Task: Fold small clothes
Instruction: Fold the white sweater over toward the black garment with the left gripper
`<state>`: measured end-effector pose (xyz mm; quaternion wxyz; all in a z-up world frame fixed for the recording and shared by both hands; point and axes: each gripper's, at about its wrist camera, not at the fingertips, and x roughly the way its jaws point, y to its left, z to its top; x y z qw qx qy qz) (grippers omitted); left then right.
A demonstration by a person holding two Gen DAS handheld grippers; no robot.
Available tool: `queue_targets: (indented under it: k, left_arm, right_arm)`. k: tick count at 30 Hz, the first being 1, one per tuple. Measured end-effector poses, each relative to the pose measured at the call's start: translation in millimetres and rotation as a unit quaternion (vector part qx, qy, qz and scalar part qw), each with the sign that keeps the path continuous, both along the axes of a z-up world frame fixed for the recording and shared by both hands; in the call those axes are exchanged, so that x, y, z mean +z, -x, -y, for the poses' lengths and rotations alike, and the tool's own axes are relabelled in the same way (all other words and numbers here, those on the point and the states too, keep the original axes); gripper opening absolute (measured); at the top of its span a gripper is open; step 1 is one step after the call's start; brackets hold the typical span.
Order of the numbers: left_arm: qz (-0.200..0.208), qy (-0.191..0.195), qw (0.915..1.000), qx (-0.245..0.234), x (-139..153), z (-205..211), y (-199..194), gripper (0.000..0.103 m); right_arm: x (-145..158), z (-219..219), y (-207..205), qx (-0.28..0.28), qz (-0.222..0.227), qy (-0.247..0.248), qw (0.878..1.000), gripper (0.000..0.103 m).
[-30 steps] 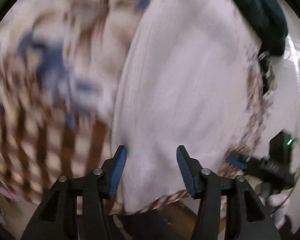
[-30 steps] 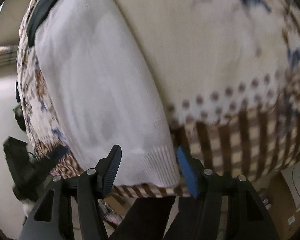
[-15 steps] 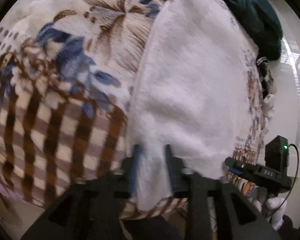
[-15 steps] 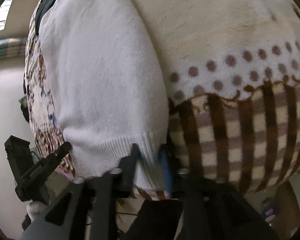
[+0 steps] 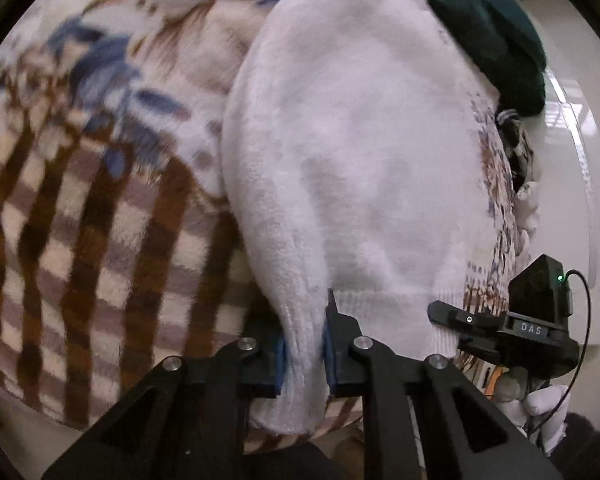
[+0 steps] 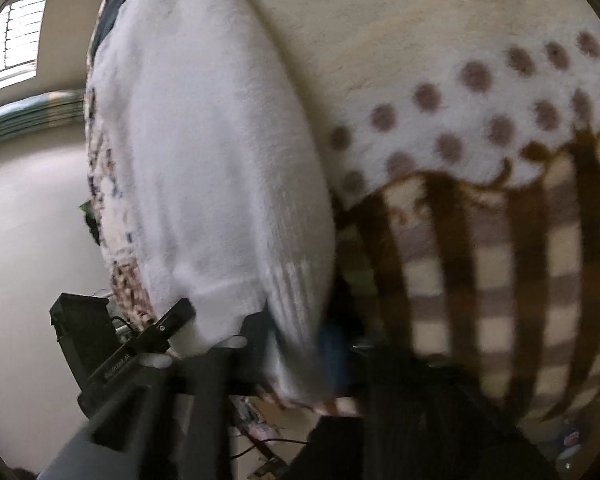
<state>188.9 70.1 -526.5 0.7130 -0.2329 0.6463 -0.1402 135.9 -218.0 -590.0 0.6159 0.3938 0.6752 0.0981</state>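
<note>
A white fluffy sweater (image 5: 360, 160) lies spread on a patterned blanket (image 5: 100, 240). My left gripper (image 5: 303, 354) is closing its jaws on the sweater's ribbed hem at its left corner, and the blue pads press a fold of the fabric. In the right wrist view the same sweater (image 6: 204, 160) runs up the left half. My right gripper (image 6: 300, 344) is closing on the hem's other corner with knit bunched between its blurred pads. Each view shows the other gripper's black finger (image 5: 460, 316) (image 6: 168, 324) beside the hem.
A dark teal garment (image 5: 480, 28) lies past the sweater's far end. The blanket (image 6: 480, 240), checked brown with dots and flowers, drapes over the near edge. A white-gloved hand (image 5: 540, 400) holds the right gripper. Pale floor (image 6: 28, 240) lies beyond the blanket's side.
Both grippers came down to the sweater's hem and went from wide open to pinched on its two corners. The hem fabric now bunches up between each pair of pads.
</note>
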Motion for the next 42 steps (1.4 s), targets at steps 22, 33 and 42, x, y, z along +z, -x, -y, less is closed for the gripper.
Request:
queue_targets:
  k: [22,33,42]
  left_arm:
    - [0.177,0.144,0.9684,0.1,149.7,-31.0,-204.1,0.012]
    - [0.052,0.178,0.974,0.131,47.1,-50.7,-397.4,0.037]
    - [0.089,0.029,0.9946,0.045,39.1,-52.3,-393.3,0.051]
  right_arm:
    - [210.1,19.4,-204.1,-0.062,0.241,-0.015,0.968,0.014]
    - [135.2,25.2,-438.6,-0.059,0.178,0.039,0.981,0.041]
    - [103.7,40.6,-423.4,-0.037,0.173,0.113,0.978,0.072]
